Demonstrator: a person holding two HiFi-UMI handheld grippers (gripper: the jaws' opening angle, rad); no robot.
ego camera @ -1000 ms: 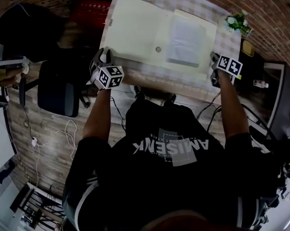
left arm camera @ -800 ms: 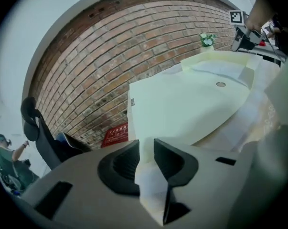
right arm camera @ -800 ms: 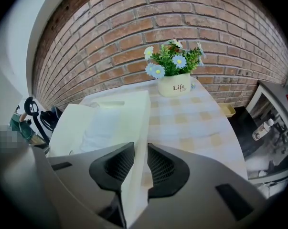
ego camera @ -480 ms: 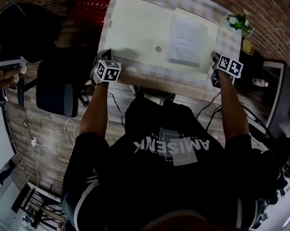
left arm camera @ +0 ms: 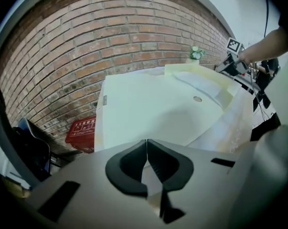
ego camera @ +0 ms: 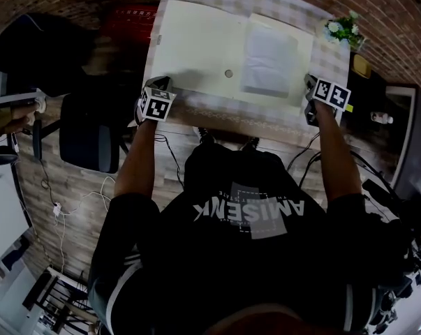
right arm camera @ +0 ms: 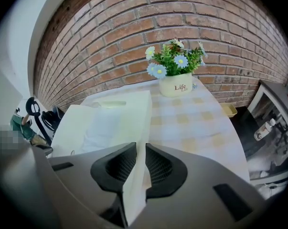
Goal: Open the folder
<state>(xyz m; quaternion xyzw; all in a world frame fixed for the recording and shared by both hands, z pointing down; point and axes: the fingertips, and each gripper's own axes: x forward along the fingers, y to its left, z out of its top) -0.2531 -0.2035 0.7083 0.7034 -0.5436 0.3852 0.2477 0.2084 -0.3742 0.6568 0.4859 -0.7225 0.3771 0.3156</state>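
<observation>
The cream folder (ego camera: 196, 47) lies open on the checked tablecloth (ego camera: 224, 112), its left flap spread flat and white papers (ego camera: 269, 51) in its right half. A round snap (ego camera: 228, 73) sits on the flap near its front edge. My left gripper (ego camera: 160, 84) is at the flap's near left corner, shut, and nothing shows between its pads (left arm camera: 147, 149). My right gripper (ego camera: 310, 93) is at the folder's near right corner. Its jaws are closing, and both pads press on the folder's upright side wall (right arm camera: 139, 128).
A white pot of daisies (right arm camera: 175, 82) stands at the table's far right corner (ego camera: 345, 31). A red crate (ego camera: 130, 16) and a dark office chair (ego camera: 88, 128) are on the floor left of the table. A brick wall runs behind it.
My left gripper has tipped downward, shifted slightly toward the folder's near left corner and gone from open to shut. The right gripper and the folder have stayed where they were.
</observation>
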